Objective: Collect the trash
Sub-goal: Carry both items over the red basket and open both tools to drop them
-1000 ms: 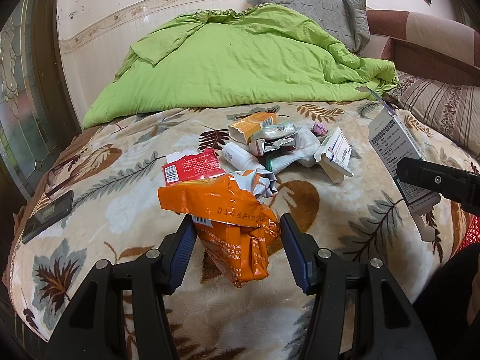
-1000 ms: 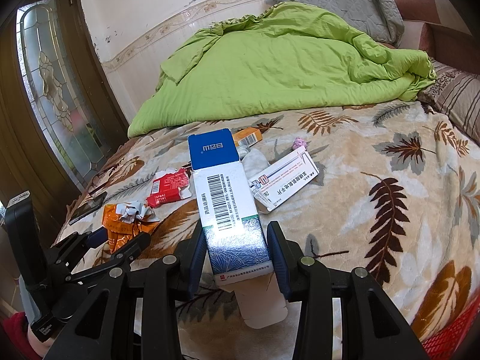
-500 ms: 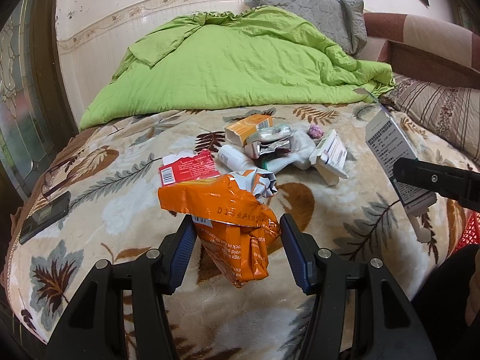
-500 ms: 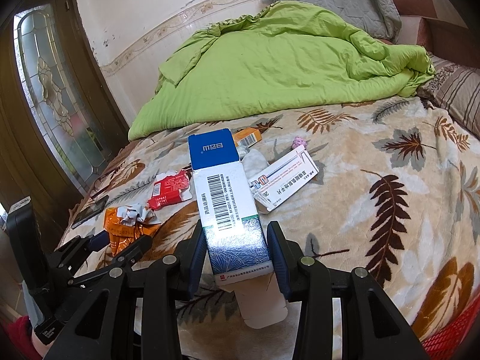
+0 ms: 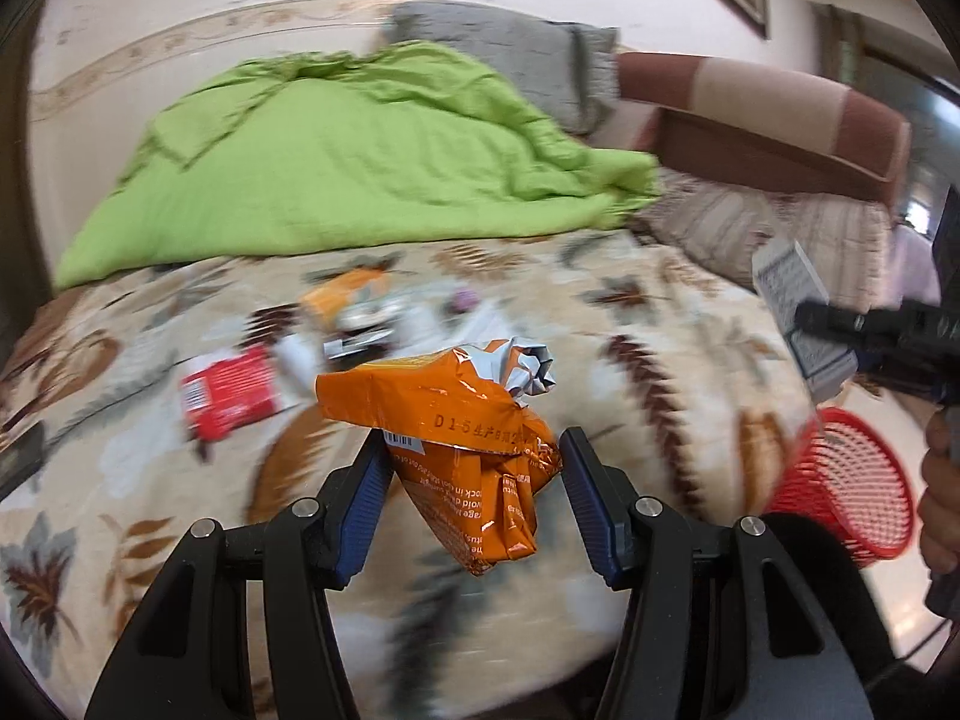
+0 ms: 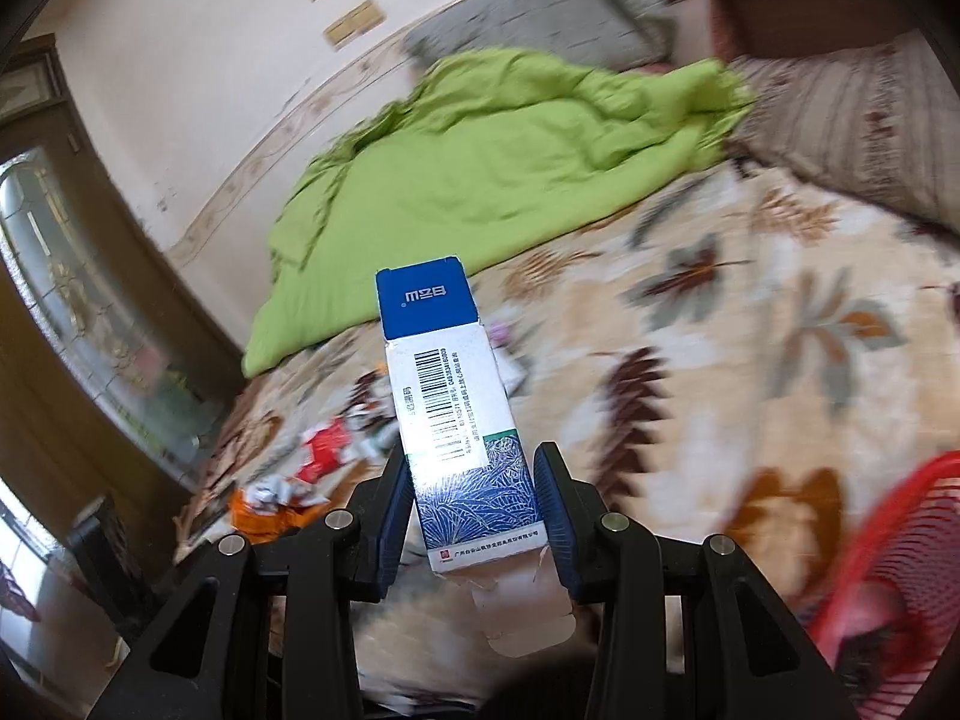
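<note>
My left gripper (image 5: 471,468) is shut on a crumpled orange snack bag (image 5: 456,420) and holds it above the bed. My right gripper (image 6: 474,480) is shut on a white and blue medicine box (image 6: 456,396); it also shows at the right of the left wrist view (image 5: 798,306). A red mesh basket (image 5: 840,492) stands on the floor beside the bed, also at the lower right of the right wrist view (image 6: 900,570). More trash lies blurred on the blanket: a red wrapper (image 5: 231,399) and an orange box (image 5: 345,294).
The bed has a leaf-patterned blanket (image 5: 660,360), a green quilt (image 5: 336,168) and a grey pillow (image 5: 504,60) at the back. A striped pillow (image 6: 852,138) lies at the right. A door with patterned glass (image 6: 72,312) stands left of the bed.
Both grippers have swung right, away from the trash pile, carrying the bag and the box. The red basket has come into both views. The right wrist view has tilted.
</note>
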A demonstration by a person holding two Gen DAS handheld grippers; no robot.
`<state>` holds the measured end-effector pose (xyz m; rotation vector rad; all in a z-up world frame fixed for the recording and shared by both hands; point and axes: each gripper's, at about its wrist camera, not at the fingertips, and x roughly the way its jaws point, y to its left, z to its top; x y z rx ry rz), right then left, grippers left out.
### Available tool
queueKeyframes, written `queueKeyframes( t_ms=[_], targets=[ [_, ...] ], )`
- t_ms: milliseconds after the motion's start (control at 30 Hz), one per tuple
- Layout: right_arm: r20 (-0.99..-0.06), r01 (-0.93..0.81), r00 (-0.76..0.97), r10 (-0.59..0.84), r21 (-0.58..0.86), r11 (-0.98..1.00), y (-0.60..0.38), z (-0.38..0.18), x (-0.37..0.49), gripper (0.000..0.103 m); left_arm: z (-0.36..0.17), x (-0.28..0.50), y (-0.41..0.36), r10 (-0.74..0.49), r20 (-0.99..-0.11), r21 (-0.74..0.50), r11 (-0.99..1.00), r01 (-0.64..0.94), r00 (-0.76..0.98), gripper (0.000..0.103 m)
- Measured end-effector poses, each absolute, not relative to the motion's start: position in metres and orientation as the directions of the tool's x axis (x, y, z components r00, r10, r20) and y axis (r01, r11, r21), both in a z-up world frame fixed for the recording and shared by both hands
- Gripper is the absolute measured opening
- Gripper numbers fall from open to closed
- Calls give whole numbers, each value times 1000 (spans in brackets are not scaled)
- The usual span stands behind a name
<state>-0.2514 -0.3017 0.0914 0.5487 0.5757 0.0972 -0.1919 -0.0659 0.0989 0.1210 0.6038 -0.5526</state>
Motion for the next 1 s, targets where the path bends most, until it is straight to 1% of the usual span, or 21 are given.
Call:
queueKeyframes(
  t_ms=[133, 300, 433, 500, 600, 700, 800, 833, 867, 900, 1000],
  targets=[
    [-531, 155, 835, 141, 474, 867, -343, 90, -288, 44, 110, -209, -108, -540, -571, -62, 779, 624, 618, 56],
    [-589, 328, 808, 1, 451, 830, -395, 79, -339, 44, 118, -232, -170, -642, -590, -96, 658, 747, 490, 56],
    [-638, 436, 766, -72, 434, 789, -417, 66, -372, 44, 120, -249, -222, -706, -615, -159, 548, 821, 352, 56],
    [-649, 465, 754, -97, 424, 777, -427, 62, -388, 44, 119, -257, -247, -722, -626, -181, 500, 847, 293, 56],
    [-655, 500, 743, -138, 405, 766, -426, 62, -404, 44, 112, -271, -281, -719, -646, -158, 455, 877, 257, 56],
    [-658, 517, 740, -143, 419, 746, -431, 59, -425, 44, 101, -276, -314, -705, -682, -175, 414, 894, 193, 56],
    [-665, 531, 732, -150, 419, 737, -436, 56, -435, 45, 91, -278, -336, -692, -711, -221, 387, 895, 124, 59],
    [-666, 539, 729, -159, 416, 732, -427, 58, -437, 45, 91, -277, -338, -691, -714, -228, 388, 893, 118, 63],
    [-667, 545, 727, -161, 419, 726, -423, 59, -438, 45, 91, -278, -338, -690, -714, -226, 391, 892, 121, 67],
    [-670, 550, 724, -162, 421, 721, -432, 57, -441, 46, 92, -277, -339, -691, -712, -219, 391, 894, 128, 72],
    [-680, 574, 710, -181, 411, 708, -439, 56, -449, 50, 96, -275, -331, -695, -695, -183, 422, 888, 187, 75]
  ],
)
